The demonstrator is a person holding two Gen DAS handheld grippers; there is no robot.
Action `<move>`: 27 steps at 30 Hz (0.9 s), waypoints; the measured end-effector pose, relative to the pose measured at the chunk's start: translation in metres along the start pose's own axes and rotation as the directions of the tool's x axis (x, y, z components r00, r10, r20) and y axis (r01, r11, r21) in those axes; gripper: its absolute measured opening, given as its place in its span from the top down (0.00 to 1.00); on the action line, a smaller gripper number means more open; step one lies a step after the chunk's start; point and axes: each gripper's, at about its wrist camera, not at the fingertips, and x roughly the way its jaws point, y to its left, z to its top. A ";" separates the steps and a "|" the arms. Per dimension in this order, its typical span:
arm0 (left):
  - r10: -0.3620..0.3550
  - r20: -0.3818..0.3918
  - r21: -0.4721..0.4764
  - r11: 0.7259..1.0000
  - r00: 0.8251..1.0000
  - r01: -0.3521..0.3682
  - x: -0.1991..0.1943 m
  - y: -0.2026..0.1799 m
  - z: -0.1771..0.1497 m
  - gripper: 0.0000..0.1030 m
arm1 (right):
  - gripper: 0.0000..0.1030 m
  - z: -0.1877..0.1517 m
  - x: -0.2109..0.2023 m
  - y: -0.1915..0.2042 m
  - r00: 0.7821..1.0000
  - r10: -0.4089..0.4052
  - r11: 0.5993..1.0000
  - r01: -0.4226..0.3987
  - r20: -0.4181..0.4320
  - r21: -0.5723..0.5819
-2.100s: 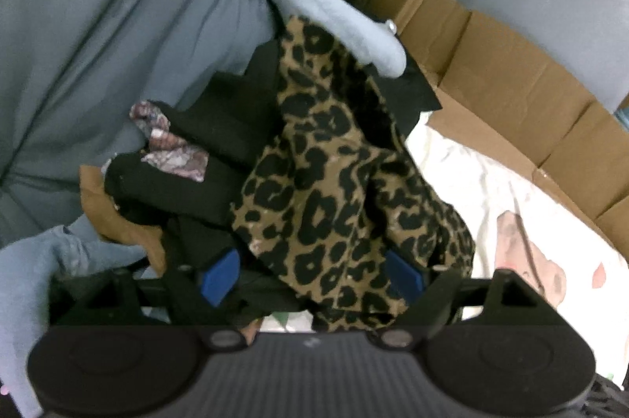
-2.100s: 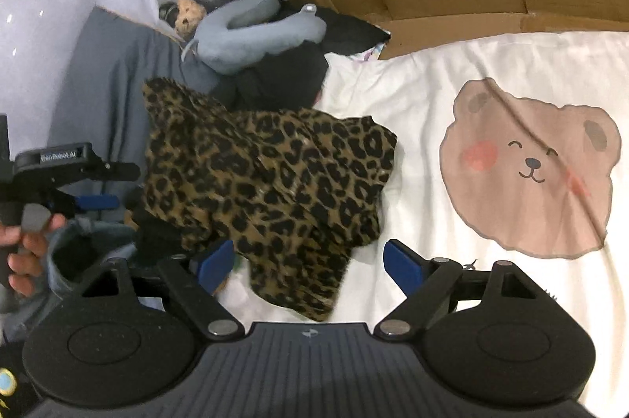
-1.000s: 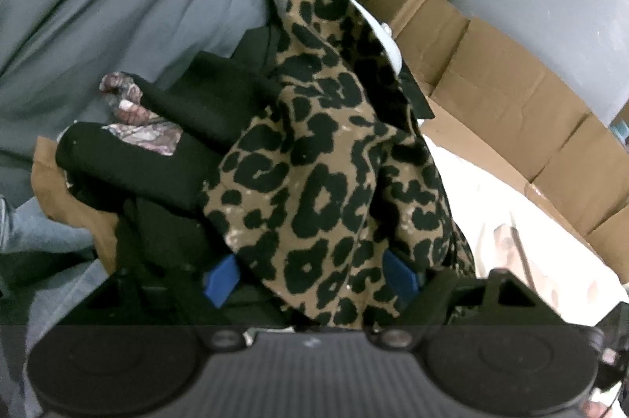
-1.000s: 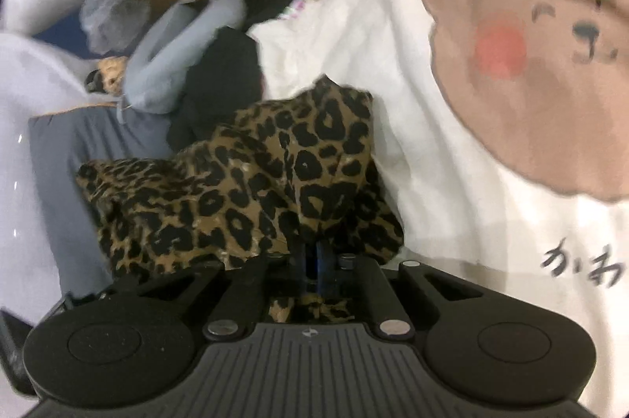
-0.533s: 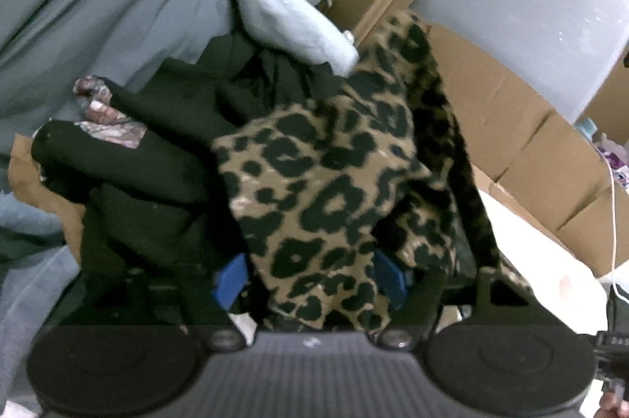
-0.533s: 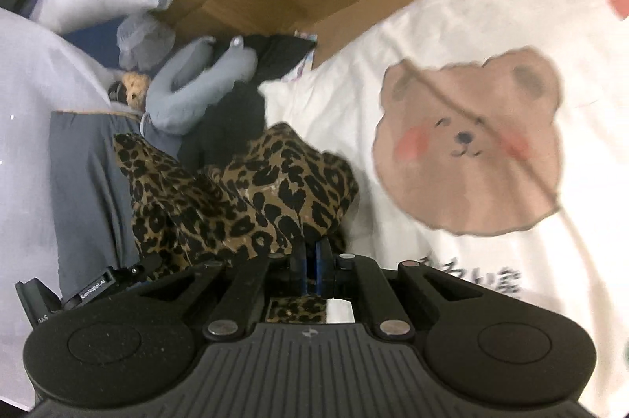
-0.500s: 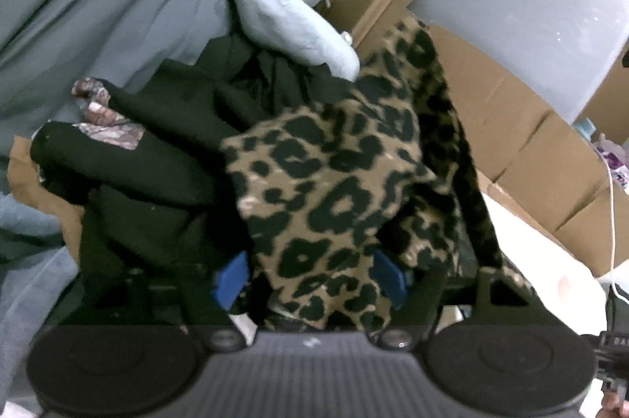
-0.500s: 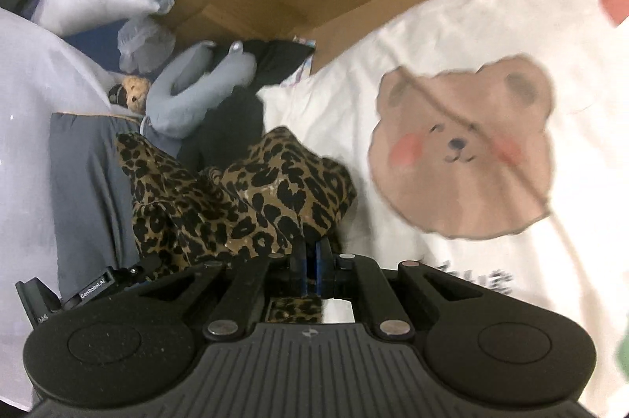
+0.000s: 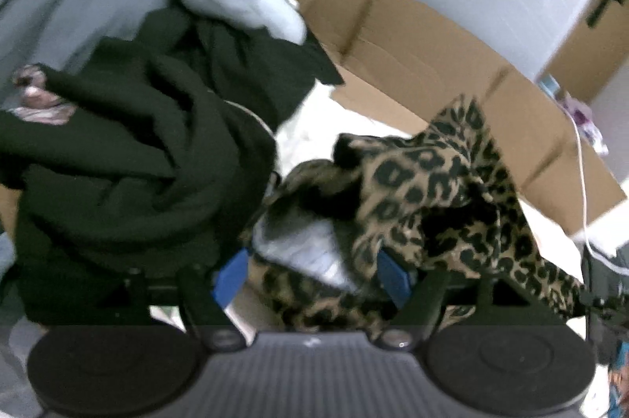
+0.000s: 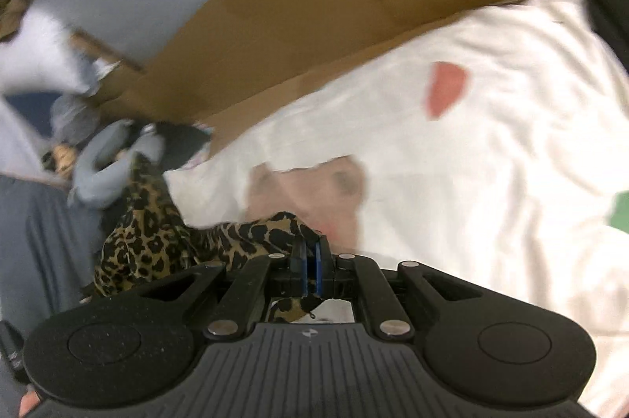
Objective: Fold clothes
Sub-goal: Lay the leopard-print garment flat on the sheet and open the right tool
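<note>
My right claw (image 10: 310,263) is pinched tight on one leopard-print brown-and-black fabric garment (image 10: 157,245), which trails from the claw across the cream bear-print bedsheet (image 10: 452,182). My left claw (image 9: 310,274) stands wide, its two blue pads either side of the same leopard garment (image 9: 432,190), which drapes between them. One heap of black clothes (image 9: 129,158) sits left of that garment, with folded brown cardboard (image 9: 412,41) behind.
</note>
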 end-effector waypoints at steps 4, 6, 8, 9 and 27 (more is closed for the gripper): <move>-0.010 -0.049 0.063 0.998 0.999 0.013 0.011 -0.009 -0.006 0.21 | 0.98 -0.001 -0.015 -0.026 0.997 -0.065 0.997 0.063 0.036 0.040; 0.004 -0.073 0.085 0.996 0.997 0.002 0.020 -0.009 -0.010 0.19 | 0.98 -0.004 -0.025 -0.035 0.995 -0.079 0.995 0.075 0.068 0.061; 0.022 -0.108 0.105 0.994 0.994 -0.011 0.029 -0.010 -0.016 0.18 | 0.98 -0.009 -0.031 -0.044 0.992 -0.096 0.993 0.090 0.083 0.072; 0.032 -0.125 0.116 0.993 0.992 -0.017 0.034 -0.010 -0.019 0.18 | 0.98 -0.010 -0.032 -0.049 0.991 -0.104 0.992 0.097 0.084 0.080; 0.058 -0.150 0.167 0.985 0.987 -0.033 0.043 -0.035 -0.027 0.16 | 0.98 -0.027 -0.071 -0.115 0.960 -0.188 0.981 0.174 0.209 0.084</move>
